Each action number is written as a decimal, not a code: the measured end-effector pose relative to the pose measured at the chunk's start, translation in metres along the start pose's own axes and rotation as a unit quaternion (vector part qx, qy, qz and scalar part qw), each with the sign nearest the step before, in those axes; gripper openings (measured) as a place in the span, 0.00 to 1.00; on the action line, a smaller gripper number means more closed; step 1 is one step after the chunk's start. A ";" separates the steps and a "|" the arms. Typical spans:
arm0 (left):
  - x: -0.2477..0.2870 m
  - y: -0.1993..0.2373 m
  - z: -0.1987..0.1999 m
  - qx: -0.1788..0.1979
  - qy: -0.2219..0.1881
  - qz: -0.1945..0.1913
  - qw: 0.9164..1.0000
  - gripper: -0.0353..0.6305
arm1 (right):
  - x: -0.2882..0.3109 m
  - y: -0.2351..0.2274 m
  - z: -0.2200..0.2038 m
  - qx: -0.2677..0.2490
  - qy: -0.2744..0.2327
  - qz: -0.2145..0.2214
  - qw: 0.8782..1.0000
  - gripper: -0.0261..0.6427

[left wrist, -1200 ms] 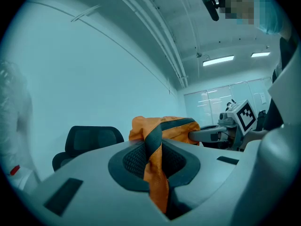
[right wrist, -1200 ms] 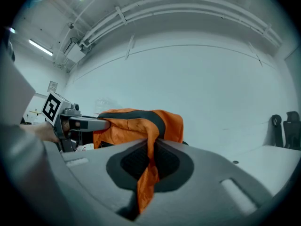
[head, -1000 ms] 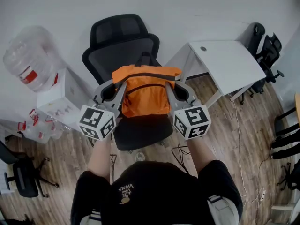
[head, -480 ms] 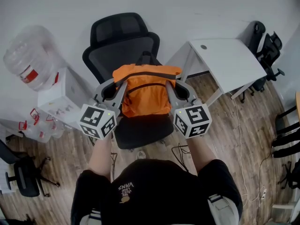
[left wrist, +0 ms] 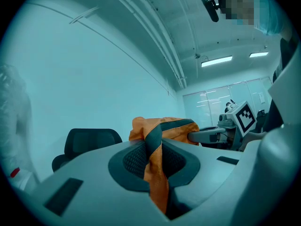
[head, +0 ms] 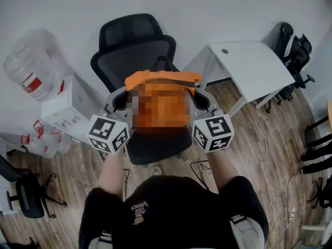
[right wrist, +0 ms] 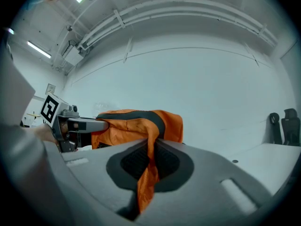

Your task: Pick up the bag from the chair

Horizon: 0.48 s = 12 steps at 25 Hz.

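at chair, left gripper, right gripper clamp bag

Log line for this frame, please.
left tongs: shut on bag | right tongs: shut on bag | bag: orange, over chair | lift-off: cannot tell

1 white desk lies right of the right claw; 1 water jug and 1 white cabinet lie left of the left claw.
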<state>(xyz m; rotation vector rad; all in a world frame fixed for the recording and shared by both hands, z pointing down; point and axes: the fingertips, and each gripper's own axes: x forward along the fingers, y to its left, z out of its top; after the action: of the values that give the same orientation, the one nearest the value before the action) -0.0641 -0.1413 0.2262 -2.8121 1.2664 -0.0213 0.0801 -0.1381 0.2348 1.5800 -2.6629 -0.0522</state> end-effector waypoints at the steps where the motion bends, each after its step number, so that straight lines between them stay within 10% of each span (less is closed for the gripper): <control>1: 0.000 0.000 0.000 0.000 0.000 0.000 1.000 0.13 | 0.000 0.000 0.000 0.000 0.000 0.000 1.000 0.05; 12: -0.004 -0.001 -0.003 -0.001 0.004 0.000 1.000 0.13 | -0.002 0.004 -0.004 0.001 0.005 0.002 1.000 0.05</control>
<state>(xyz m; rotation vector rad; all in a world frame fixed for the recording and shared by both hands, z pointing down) -0.0662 -0.1382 0.2294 -2.8166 1.2694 -0.0294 0.0777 -0.1348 0.2385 1.5711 -2.6601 -0.0410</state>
